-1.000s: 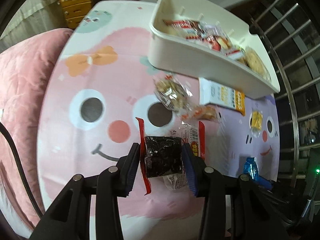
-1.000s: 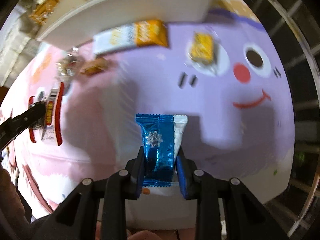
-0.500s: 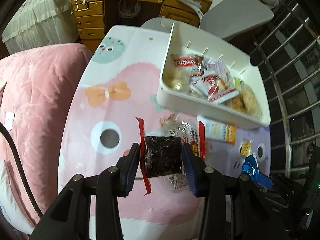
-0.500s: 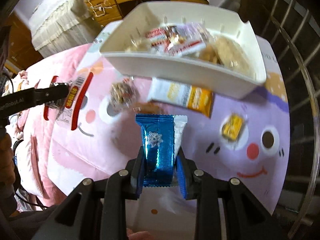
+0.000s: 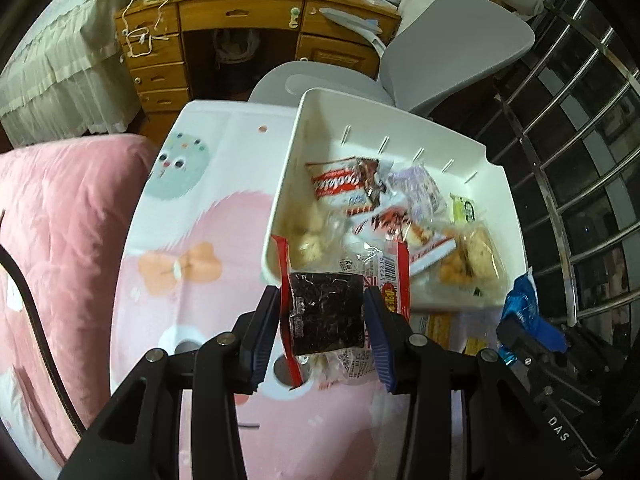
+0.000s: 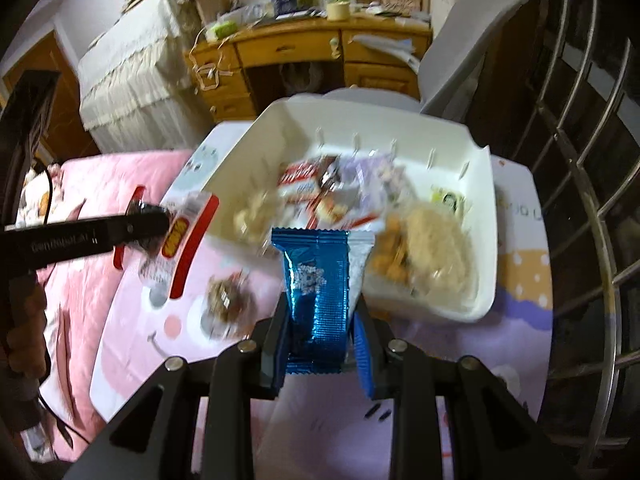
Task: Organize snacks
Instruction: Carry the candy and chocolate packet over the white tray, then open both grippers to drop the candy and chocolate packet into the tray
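My left gripper (image 5: 324, 320) is shut on a red-edged packet with a dark snack (image 5: 326, 312) and holds it in the air at the near left edge of the white bin (image 5: 400, 120). My right gripper (image 6: 322, 340) is shut on a blue foil packet (image 6: 316, 280), raised in front of the bin (image 6: 360, 120). The bin holds several wrapped snacks, among them a red and white cookie pack (image 5: 340, 188). The left gripper and its packet also show in the right wrist view (image 6: 180, 232); the blue packet shows in the left wrist view (image 5: 522, 300).
The bin stands on a table with a pink and purple cartoon cloth (image 5: 192, 208). A clear-wrapped brown snack (image 6: 228, 296) and an orange and white pack (image 5: 440, 324) lie on the cloth near the bin. A grey chair (image 5: 452, 52), a wooden desk (image 5: 248, 12) and metal bars (image 5: 580, 152) stand behind.
Both grippers have risen and moved toward the bin with their packets. The bin's inside is now in full view from above. Both grips are unchanged.
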A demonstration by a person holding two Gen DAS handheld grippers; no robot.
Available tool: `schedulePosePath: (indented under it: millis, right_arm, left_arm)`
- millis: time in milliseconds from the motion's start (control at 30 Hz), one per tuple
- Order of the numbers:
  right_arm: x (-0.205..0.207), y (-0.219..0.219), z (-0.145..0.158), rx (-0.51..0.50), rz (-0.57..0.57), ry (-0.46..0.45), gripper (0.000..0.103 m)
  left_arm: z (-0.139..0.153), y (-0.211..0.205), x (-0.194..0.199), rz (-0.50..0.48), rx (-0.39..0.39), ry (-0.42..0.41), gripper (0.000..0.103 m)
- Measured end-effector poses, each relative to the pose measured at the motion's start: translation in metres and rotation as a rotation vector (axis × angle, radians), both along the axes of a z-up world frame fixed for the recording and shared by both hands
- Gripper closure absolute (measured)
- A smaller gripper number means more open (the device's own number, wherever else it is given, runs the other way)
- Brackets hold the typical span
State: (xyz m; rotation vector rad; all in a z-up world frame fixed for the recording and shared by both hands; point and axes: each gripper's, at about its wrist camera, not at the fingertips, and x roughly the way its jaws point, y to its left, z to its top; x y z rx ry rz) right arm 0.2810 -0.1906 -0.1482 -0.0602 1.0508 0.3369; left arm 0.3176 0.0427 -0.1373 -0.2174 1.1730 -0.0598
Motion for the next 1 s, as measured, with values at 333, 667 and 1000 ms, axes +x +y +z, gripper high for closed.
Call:
schedulePosePath:
  millis: [333, 667, 1000]
  right_arm:
    - [0.043, -0.03, -0.016, 0.063, -0.085, -0.012, 0.075]
    - [0.06, -0.04, -0.039, 0.072, -0.101, 0.077, 0.068]
    - [0.048, -0.044, -0.027, 0.075, -0.093, 0.051, 0.059]
  left_arm:
    - [-0.01, -0.022, 0.047, -0.006, -0.037, -0.052, 0.062]
    - [-0.014, -0.037, 0.057, -0.043, -0.03, -0.05, 0.036]
    - [-0.003, -0.034, 0.034, -0.014, -0.048, -0.022, 0.026]
